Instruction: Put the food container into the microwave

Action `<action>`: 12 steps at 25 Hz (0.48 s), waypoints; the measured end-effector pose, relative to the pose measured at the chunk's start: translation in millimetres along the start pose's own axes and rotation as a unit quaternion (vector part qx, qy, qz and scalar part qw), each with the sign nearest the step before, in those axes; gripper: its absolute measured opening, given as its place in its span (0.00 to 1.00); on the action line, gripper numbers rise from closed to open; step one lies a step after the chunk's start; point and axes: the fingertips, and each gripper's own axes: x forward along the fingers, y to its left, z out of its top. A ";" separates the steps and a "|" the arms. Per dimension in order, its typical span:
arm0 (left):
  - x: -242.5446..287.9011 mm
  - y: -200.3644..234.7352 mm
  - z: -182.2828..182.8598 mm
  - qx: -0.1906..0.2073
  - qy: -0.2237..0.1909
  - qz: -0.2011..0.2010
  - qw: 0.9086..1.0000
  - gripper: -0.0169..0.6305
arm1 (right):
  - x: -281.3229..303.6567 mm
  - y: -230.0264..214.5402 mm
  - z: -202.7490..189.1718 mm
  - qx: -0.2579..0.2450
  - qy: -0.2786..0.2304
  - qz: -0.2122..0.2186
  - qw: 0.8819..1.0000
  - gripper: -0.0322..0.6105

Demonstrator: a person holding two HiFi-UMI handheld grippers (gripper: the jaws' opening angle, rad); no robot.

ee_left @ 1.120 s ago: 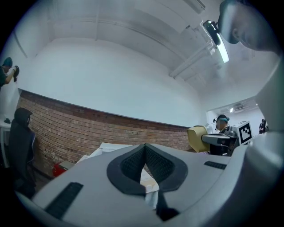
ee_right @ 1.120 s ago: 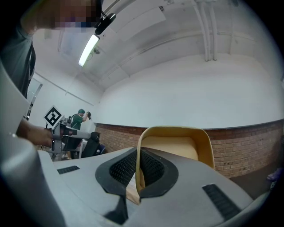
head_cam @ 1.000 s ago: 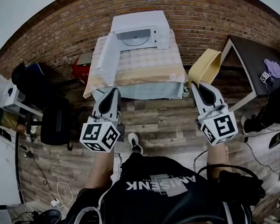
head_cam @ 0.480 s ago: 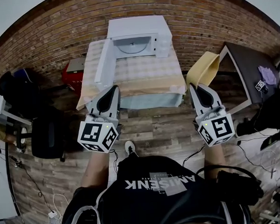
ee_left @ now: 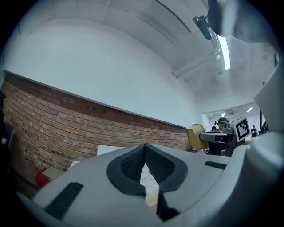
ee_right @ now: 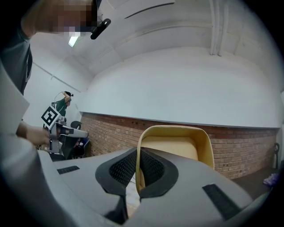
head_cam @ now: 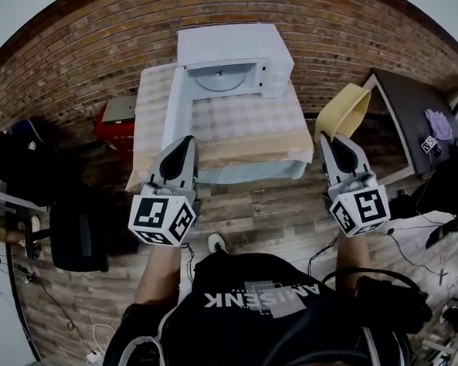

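A white microwave (head_cam: 229,58) stands at the back of a cloth-covered table (head_cam: 249,131), its door (head_cam: 174,112) swung open to the left and the glass turntable showing inside. My right gripper (head_cam: 327,137) is shut on the rim of a yellow food container (head_cam: 347,111), held off the table's right front corner. In the right gripper view the pads clamp the container's (ee_right: 177,148) left wall. My left gripper (head_cam: 186,141) hovers at the table's left front edge, shut, with nothing between its fingertips (ee_left: 145,148).
A dark table (head_cam: 409,98) stands at the right. At the left are a black chair (head_cam: 77,234) and, against the brick wall, a red box (head_cam: 113,127). The floor is wood planks with loose cables. Another person (ee_right: 53,128) shows far left in the right gripper view.
Both grippers have moved forward toward the table, which now lies closer beneath them. The yellow container stays in the right gripper's grip.
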 end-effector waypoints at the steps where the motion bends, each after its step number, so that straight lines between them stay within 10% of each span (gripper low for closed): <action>1: 3.9 8.2 2.1 -0.001 -0.002 -0.001 1.000 0.05 | 9.1 -0.5 0.6 -0.001 0.001 -0.003 1.000 0.12; 12: 29.9 94.8 12.9 -0.017 -0.004 -0.016 1.000 0.05 | 112.0 21.4 18.7 -0.009 -0.009 -0.015 1.000 0.12</action>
